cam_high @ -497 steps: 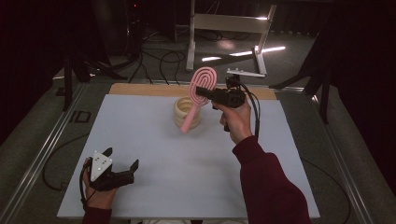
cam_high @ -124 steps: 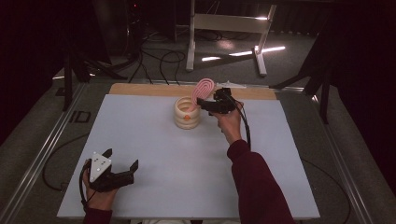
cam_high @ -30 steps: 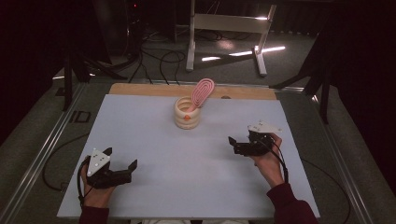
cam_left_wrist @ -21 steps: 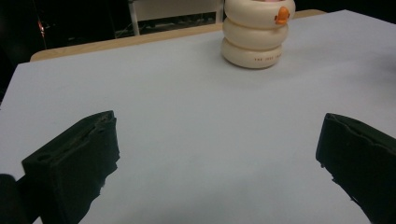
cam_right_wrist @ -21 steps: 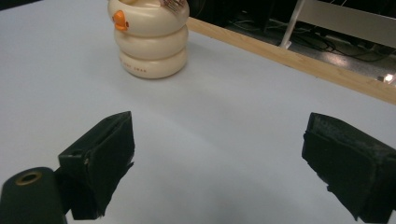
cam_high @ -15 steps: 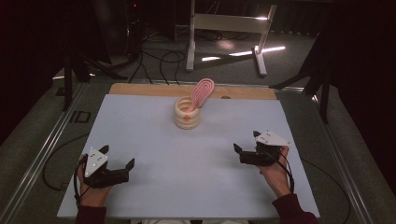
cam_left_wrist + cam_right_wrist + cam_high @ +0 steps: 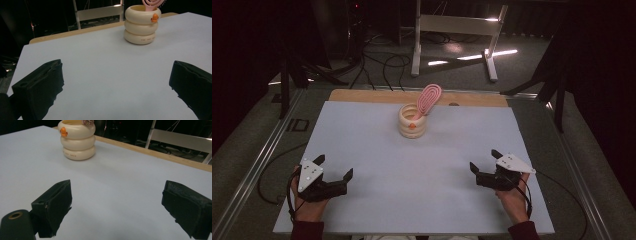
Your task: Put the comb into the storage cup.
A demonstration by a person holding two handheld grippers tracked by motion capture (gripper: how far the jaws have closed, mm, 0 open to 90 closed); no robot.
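Note:
A cream ringed cup [image 7: 412, 121] with a small orange mark stands at the back middle of the white table [image 7: 422, 200]. A pink hairbrush [image 7: 427, 100] leans out of it, head up and to the right. The cup [image 7: 141, 23] is far ahead in the left gripper view and the cup [image 7: 77, 141] sits at top left in the right gripper view. My left gripper [image 7: 334, 167] rests open near the front left corner. My right gripper [image 7: 484, 160] rests open near the front right, nothing between its jaws.
A wooden strip [image 7: 362, 96] runs along the table's far edge. Beyond it are a metal stand [image 7: 452, 30] and cables on the dark floor. Metal rails [image 7: 257, 165] flank the table on both sides.
The right gripper, which earlier held the pink hairbrush and set it in the cup, has let go and drawn back to the front right. The left gripper has barely shifted.

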